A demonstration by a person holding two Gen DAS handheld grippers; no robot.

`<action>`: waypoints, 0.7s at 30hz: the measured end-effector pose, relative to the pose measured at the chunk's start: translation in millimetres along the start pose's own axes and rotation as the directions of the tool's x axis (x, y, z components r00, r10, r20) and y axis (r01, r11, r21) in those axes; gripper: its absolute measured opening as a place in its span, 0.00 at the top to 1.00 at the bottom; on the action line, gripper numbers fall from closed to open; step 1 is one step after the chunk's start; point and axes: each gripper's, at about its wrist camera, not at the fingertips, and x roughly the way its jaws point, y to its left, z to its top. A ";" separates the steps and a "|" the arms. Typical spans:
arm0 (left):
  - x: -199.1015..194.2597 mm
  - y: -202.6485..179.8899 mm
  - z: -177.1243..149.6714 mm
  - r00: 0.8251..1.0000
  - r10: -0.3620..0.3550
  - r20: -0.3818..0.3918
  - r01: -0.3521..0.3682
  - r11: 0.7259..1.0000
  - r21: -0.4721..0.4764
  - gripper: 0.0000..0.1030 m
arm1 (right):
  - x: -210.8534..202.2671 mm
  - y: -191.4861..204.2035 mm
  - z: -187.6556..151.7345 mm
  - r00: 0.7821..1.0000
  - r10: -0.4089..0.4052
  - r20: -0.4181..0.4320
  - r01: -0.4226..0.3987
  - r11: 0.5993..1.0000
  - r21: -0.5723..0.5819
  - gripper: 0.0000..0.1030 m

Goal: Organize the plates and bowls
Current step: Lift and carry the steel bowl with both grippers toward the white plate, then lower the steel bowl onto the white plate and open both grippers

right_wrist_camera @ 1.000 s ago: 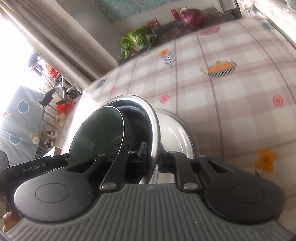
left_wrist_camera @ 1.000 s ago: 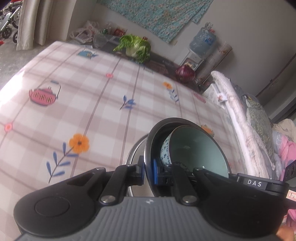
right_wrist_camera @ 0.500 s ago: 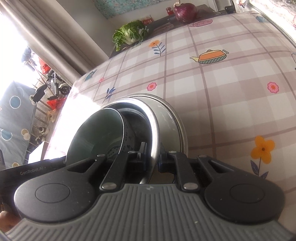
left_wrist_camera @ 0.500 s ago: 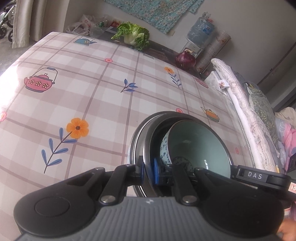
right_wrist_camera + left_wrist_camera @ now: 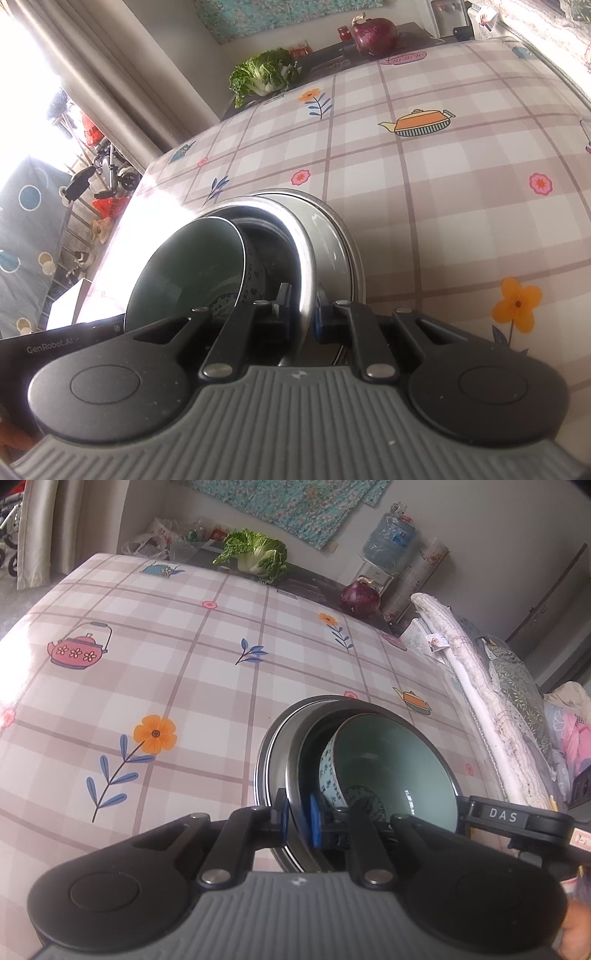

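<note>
A steel bowl (image 5: 284, 746) with a blue-and-white patterned ceramic bowl (image 5: 391, 771) nested inside sits over a flat steel plate (image 5: 338, 240) on the checked tablecloth. My left gripper (image 5: 297, 819) is shut on the steel bowl's rim on one side. My right gripper (image 5: 301, 314) is shut on the same steel bowl (image 5: 295, 236) at the opposite rim. The ceramic bowl (image 5: 192, 269) leans inside it. Each gripper's body shows at the edge of the other's view.
The tablecloth (image 5: 184, 672) stretches away ahead. At the far end lie a green cabbage (image 5: 255, 554) and a purple onion (image 5: 360, 598) on a dark bench. Rolled bedding (image 5: 480, 701) runs along the table's right side. A curtain (image 5: 110, 74) hangs at the left.
Both grippers, still clamped on the steel bowl, have tipped back towards level with it, so more of the table shows. The steel bowl has settled closer over the plate.
</note>
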 end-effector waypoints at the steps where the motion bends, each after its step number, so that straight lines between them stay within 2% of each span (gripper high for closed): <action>1: -0.1 2.7 1.0 1.000 -0.010 -0.006 0.010 1.000 -0.016 0.88 | 0.5 -1.2 0.4 1.000 0.006 -0.001 -0.006 1.000 0.009 0.91; 4: -2.5 14.3 5.9 0.999 -0.049 -0.014 0.048 0.995 -0.085 0.85 | 1.5 -4.0 2.4 1.000 0.017 0.000 -0.017 0.999 0.030 0.90; 5: -5.5 17.3 8.2 0.999 -0.052 -0.005 0.051 0.994 -0.100 0.76 | 1.3 -4.3 3.3 1.000 0.018 0.001 -0.018 0.999 0.032 0.90; 6: -10.2 18.8 10.4 0.999 -0.037 0.015 0.038 0.994 -0.105 0.59 | 0.9 -4.0 4.4 1.000 0.019 0.003 -0.019 0.999 0.033 0.89; 8: -21.0 19.1 13.8 0.998 -0.020 0.065 0.026 0.996 -0.088 0.42 | -1.5 -2.9 6.2 1.000 0.015 0.007 -0.016 0.999 0.029 0.86; 9: -25.5 18.9 15.2 0.996 -0.025 0.080 0.032 0.996 -0.081 0.41 | -3.1 -1.9 7.5 1.000 0.010 0.012 -0.010 1.000 0.026 0.84; 11: -31.2 17.6 17.5 0.996 -0.025 0.088 0.032 0.997 -0.075 0.39 | -7.9 -0.8 10.6 1.000 -0.004 0.028 0.003 1.000 0.015 0.73; 16: -42.6 2.0 12.8 0.989 0.036 0.142 -0.039 0.999 0.017 0.31 | -20.1 -1.0 16.5 0.999 -0.002 0.052 0.001 1.000 0.007 0.68; 18: -49.3 -5.7 7.4 0.982 0.053 0.179 -0.065 0.996 0.065 0.22 | -27.1 0.4 16.7 0.997 -0.031 0.076 0.032 0.999 -0.004 0.52; 19: -52.5 -10.3 4.5 0.978 0.063 0.199 -0.082 0.993 0.090 0.20 | -31.6 1.7 16.4 0.994 -0.056 0.096 0.058 0.998 -0.016 0.37; 20: -56.2 -14.8 1.6 0.973 0.074 0.220 -0.100 0.989 0.113 0.16 | -36.8 2.6 15.6 0.991 -0.059 0.117 0.063 0.998 -0.030 0.29; 21: -59.5 -19.4 -1.9 0.966 0.087 0.242 -0.122 0.984 0.133 0.11 | -42.3 2.9 14.8 0.990 -0.051 0.131 0.057 0.998 -0.039 0.28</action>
